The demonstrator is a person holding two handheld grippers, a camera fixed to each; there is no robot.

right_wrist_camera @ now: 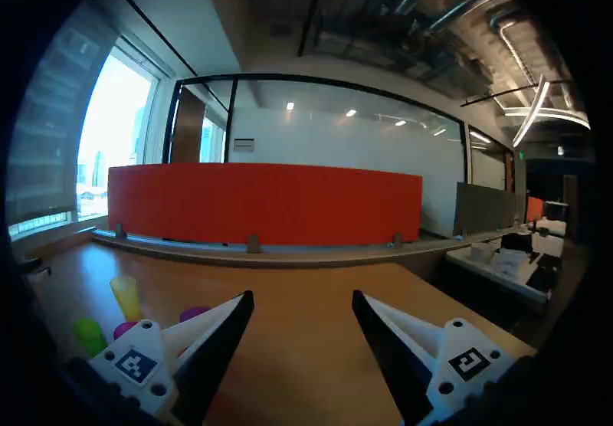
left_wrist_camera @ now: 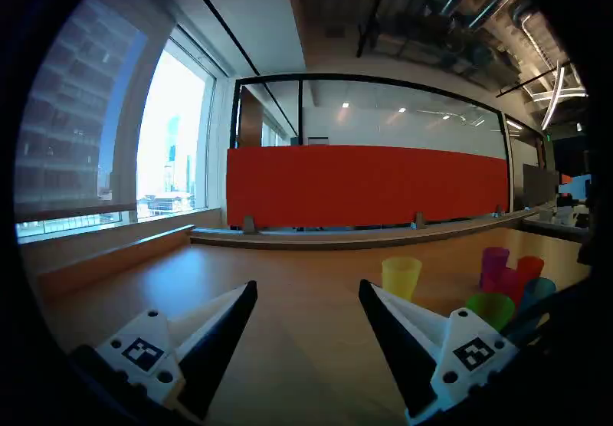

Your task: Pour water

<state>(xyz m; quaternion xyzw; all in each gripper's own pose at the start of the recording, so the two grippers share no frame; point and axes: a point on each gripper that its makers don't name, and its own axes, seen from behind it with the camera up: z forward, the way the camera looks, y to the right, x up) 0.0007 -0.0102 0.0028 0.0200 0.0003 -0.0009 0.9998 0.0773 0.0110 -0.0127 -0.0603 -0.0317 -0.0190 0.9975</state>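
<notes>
In the left gripper view my left gripper (left_wrist_camera: pixel 308 292) stands open over the wooden table (left_wrist_camera: pixel 306 334), nothing between its fingers. Ahead and to its right stands a yellow cup (left_wrist_camera: pixel 401 276), and farther right a cluster: a purple cup (left_wrist_camera: pixel 494 263), a red cup (left_wrist_camera: pixel 529 268), a green cup (left_wrist_camera: pixel 490 308) and a blue cup (left_wrist_camera: pixel 539 290). In the right gripper view my right gripper (right_wrist_camera: pixel 302 302) is open and empty too. Left of its left finger stand the yellow cup (right_wrist_camera: pixel 126 296), the green cup (right_wrist_camera: pixel 90 335) and a purple cup (right_wrist_camera: pixel 193 313), partly hidden by the finger.
A long red divider panel (left_wrist_camera: pixel 368 185) runs along the table's far edge. Large windows (left_wrist_camera: pixel 172 142) and a wooden sill lie to the left. In the right gripper view, other desks with clutter (right_wrist_camera: pixel 513 261) stand beyond the table's right edge.
</notes>
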